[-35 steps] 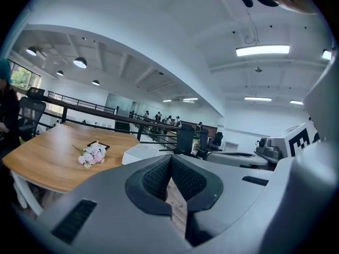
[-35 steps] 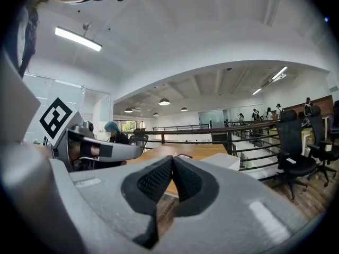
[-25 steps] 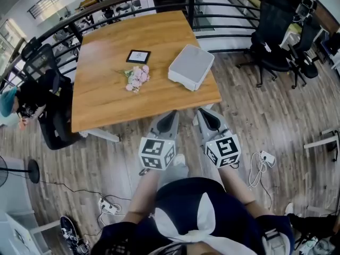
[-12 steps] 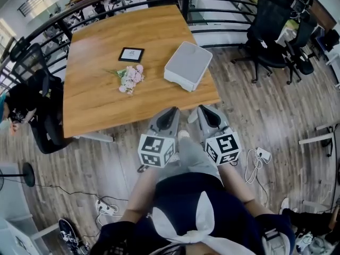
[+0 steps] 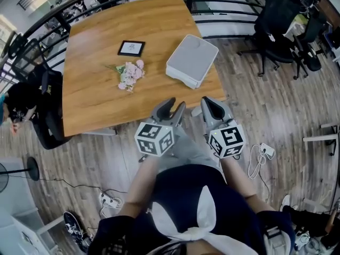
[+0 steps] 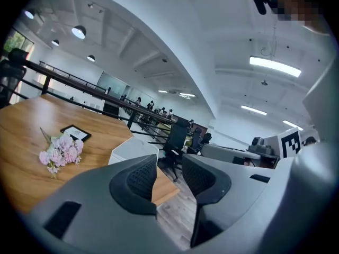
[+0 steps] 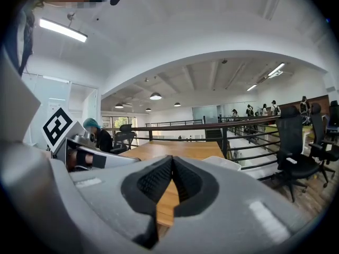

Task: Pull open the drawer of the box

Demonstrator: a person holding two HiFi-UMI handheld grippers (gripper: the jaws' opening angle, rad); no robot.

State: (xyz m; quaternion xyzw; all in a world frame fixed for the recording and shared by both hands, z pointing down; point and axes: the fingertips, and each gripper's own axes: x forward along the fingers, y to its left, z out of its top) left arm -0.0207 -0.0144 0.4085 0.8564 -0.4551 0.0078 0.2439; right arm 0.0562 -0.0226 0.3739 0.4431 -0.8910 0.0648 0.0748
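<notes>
**Left jaws parting as we near the table**

We are opening the left gripper (image 5: 172, 108). Its jaws were pressed together a second ago and are now coming apart. Nothing is standing between them, and through the gap we are seeing only the table (image 5: 95, 92) corner and the floor beyond it. The right gripper (image 5: 211, 106) is keeping its jaws together, with the pads meeting at the tips, and it is holding nothing.

We are also drawing closer. A second ago the table's near edge was lying well ahead of both grippers, and now it is sitting just beyond their tips.

The box (image 5: 192, 60) is resting on the table ahead of both grippers, roughly between their two lines. It is still well apart from either one. Its drawer is looking shut as far as we can tell, and we are not making out any handle from here.

We are reading this as the left gripper getting ready to take the drawer front. If so, we are still approaching and the pull itself is not yet begun. The flowers (image 5: 129, 74) and the small picture frame (image 5: 131, 48) are lying ahead and off to the left of the left gripper. We are judging them clear of the way to the box.
</notes>
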